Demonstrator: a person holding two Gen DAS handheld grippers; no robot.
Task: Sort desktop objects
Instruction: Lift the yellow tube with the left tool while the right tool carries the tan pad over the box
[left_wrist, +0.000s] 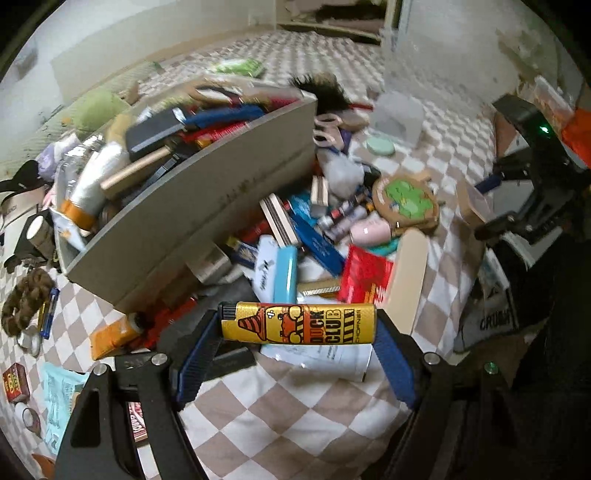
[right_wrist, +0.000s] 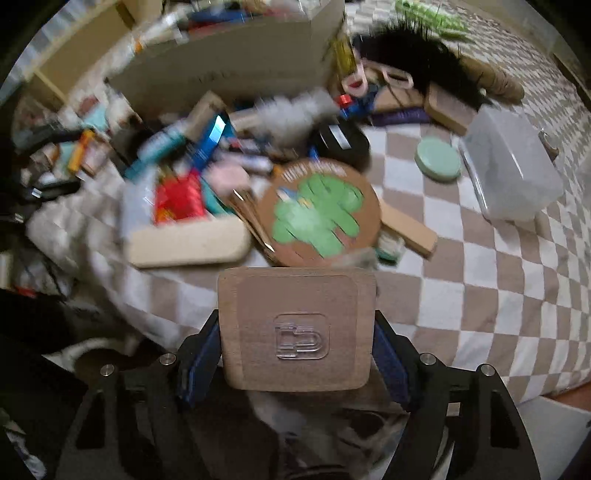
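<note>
My left gripper (left_wrist: 298, 325) is shut on a yellow lighter (left_wrist: 299, 322) printed "DUCK CLUB". The lighter lies crosswise, one end against each blue pad, raised above the checkered cloth (left_wrist: 295, 424). My right gripper (right_wrist: 297, 328) is shut on a brown card (right_wrist: 295, 295) with a clear stick-on hook (right_wrist: 301, 338) at its middle. The pads press the card's two side edges. A grey box (left_wrist: 207, 206) crammed with tubes, brushes and tools stands at the left. A heap of loose small items (left_wrist: 314, 236) lies beside it on the cloth.
A round cardboard piece with a green cactus (right_wrist: 321, 214) and a cream oblong case (right_wrist: 184, 243) lie just beyond the card. A clear plastic tub (right_wrist: 513, 166) and a pale green lid (right_wrist: 437, 158) sit to the right. Black feathers (right_wrist: 417, 55) lie further back.
</note>
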